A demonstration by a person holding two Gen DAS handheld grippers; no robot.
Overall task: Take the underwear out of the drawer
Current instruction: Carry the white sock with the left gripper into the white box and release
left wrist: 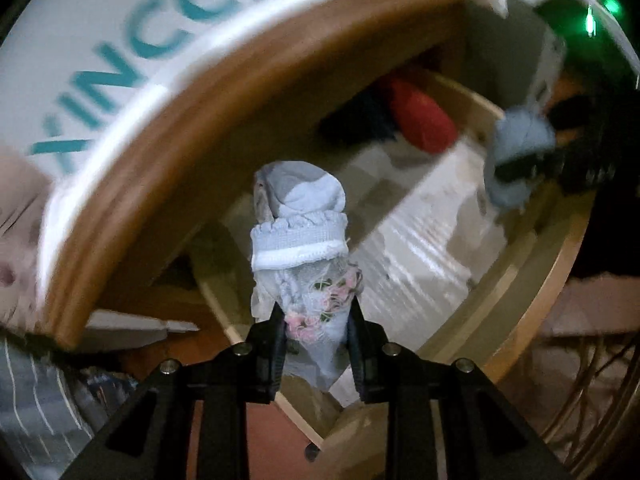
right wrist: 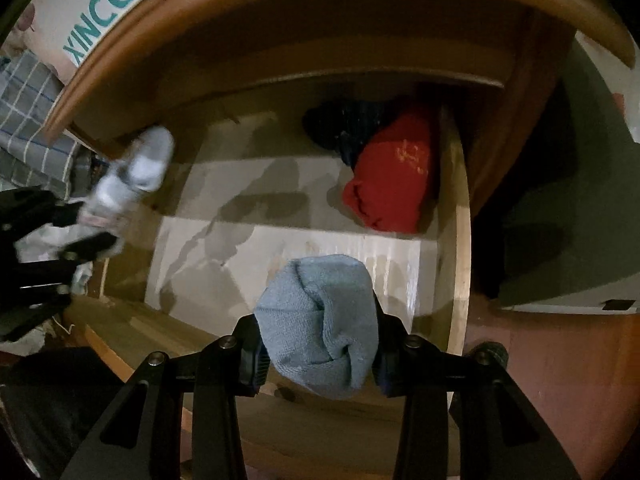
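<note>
My left gripper [left wrist: 316, 324] is shut on rolled white underwear with pink flowers [left wrist: 300, 240], held above the open wooden drawer [left wrist: 532, 288]. It also shows, blurred, at the left of the right wrist view [right wrist: 128, 176]. My right gripper [right wrist: 318, 336] is shut on a rolled light-blue garment [right wrist: 320, 320] above the drawer's front part; this garment shows in the left wrist view [left wrist: 520, 152]. A red garment [right wrist: 392, 176] and a dark garment [right wrist: 344, 124] lie at the drawer's back right corner.
The drawer floor has a pale liner [right wrist: 280, 208]. The cabinet's wooden top edge [right wrist: 280, 12] overhangs the drawer. A white box with teal letters [left wrist: 120, 60] stands on top. Checked cloth [right wrist: 28, 120] lies left. A grey box [right wrist: 560, 240] stands right.
</note>
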